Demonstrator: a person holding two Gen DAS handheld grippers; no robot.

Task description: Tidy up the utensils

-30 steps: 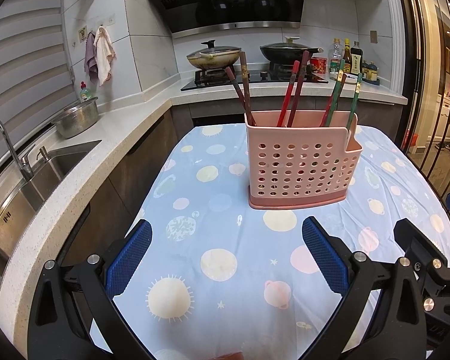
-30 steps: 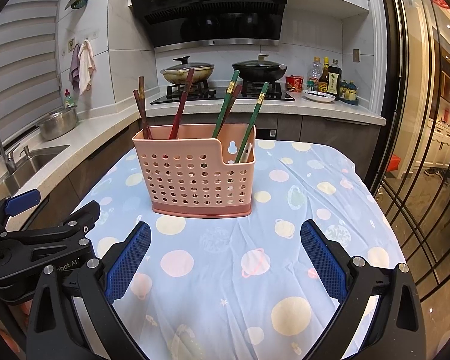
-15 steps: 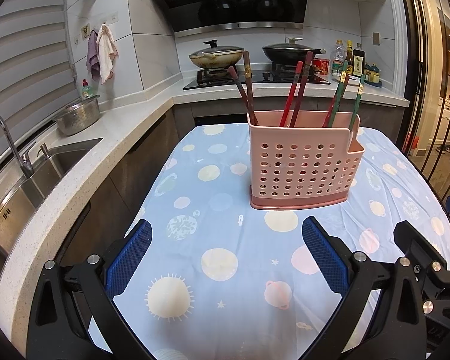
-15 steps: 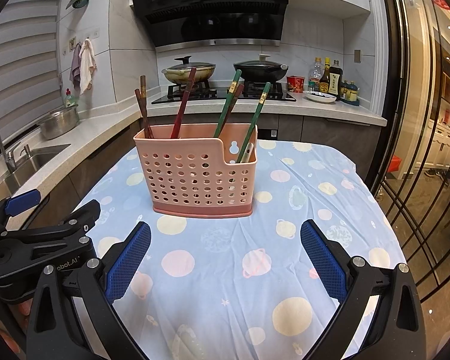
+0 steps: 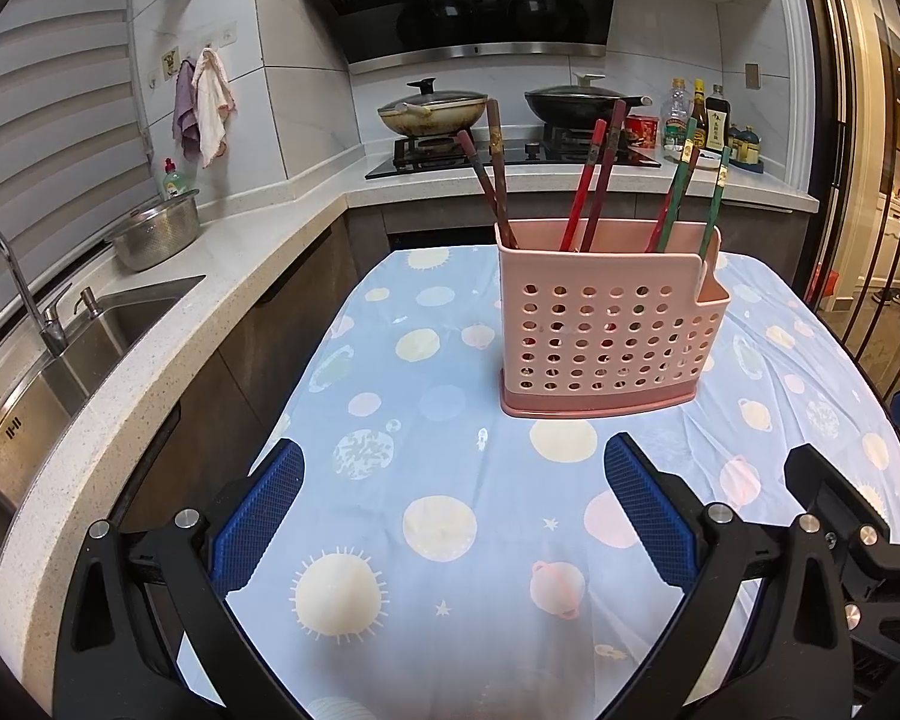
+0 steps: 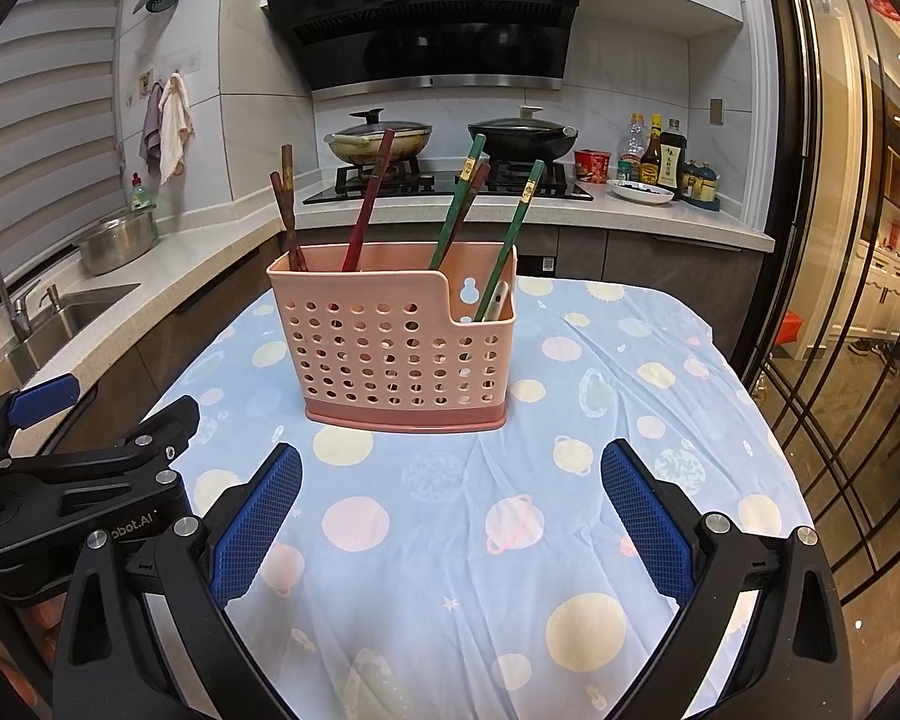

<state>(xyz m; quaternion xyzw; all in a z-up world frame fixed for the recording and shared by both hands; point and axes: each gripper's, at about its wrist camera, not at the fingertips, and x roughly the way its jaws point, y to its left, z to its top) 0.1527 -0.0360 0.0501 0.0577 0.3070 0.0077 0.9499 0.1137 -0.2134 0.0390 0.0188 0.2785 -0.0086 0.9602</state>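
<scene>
A pink perforated utensil holder [image 5: 606,330] stands on the table with the blue planet-print cloth [image 5: 438,480]; it also shows in the right wrist view [image 6: 402,348]. Brown chopsticks [image 5: 492,174], red chopsticks [image 5: 594,180] and green chopsticks [image 5: 690,186] stand upright in it, sorted by colour. A pale spoon handle [image 6: 498,300] sits in the low right compartment. My left gripper [image 5: 450,516] is open and empty, well in front of the holder. My right gripper [image 6: 450,516] is open and empty, also in front of it.
A counter with a sink [image 5: 42,384] and a steel colander [image 5: 156,234] runs along the left. A stove with two pans [image 5: 510,114] and sauce bottles [image 5: 696,120] is behind the table. A glass door [image 6: 858,240] is on the right.
Both grippers have drifted slightly; the holder looks a touch farther in the left view. Nothing was picked up or released.
</scene>
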